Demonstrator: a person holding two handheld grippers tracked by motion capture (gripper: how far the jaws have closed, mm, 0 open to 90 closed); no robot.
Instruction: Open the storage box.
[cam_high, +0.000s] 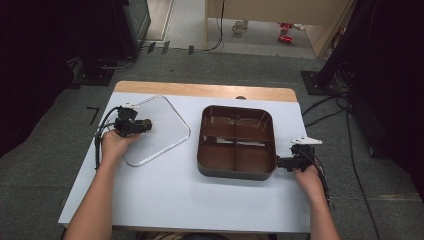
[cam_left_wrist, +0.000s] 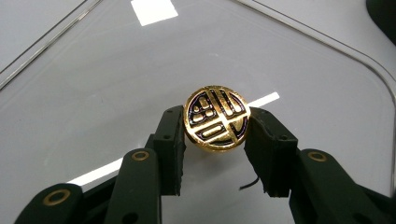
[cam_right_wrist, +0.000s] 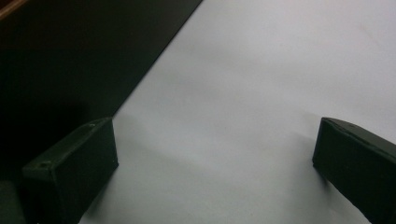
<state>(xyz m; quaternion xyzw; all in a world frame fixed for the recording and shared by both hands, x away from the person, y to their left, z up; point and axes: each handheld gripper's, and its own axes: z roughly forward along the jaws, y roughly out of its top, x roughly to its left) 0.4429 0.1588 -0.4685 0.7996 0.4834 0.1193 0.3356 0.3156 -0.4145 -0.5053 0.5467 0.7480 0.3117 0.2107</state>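
The person is holding the left gripper (cam_high: 146, 125) over the clear lid (cam_high: 167, 131), which is lying flat on the white table (cam_high: 165, 200) to the left of the brown tray (cam_high: 236, 172), and its two black jaws are pinching the round gold knob (cam_left_wrist: 216, 117) at the lid's middle from either side. In the left gripper view the pads are sitting tight against the knob's rim — a narrow, firm hold, as far as I can judge. The lid itself is resting on the table with its edge all around the surface, just beside the tray but apart from it. The tray is standing uncovered, its four compartments looking empty from above. The right gripper (cam_high: 281, 162) is waiting at the tray's near right corner with its jaws spread wide and nothing between them; whether it is touching the tray wall I cannot tell. So, to my eye, the work is at its beginning: the knob is being gripped, and that is what is done. What seems to be left — lifting the lid, carrying it across and setting it squarely on the tray — is not yet begun.
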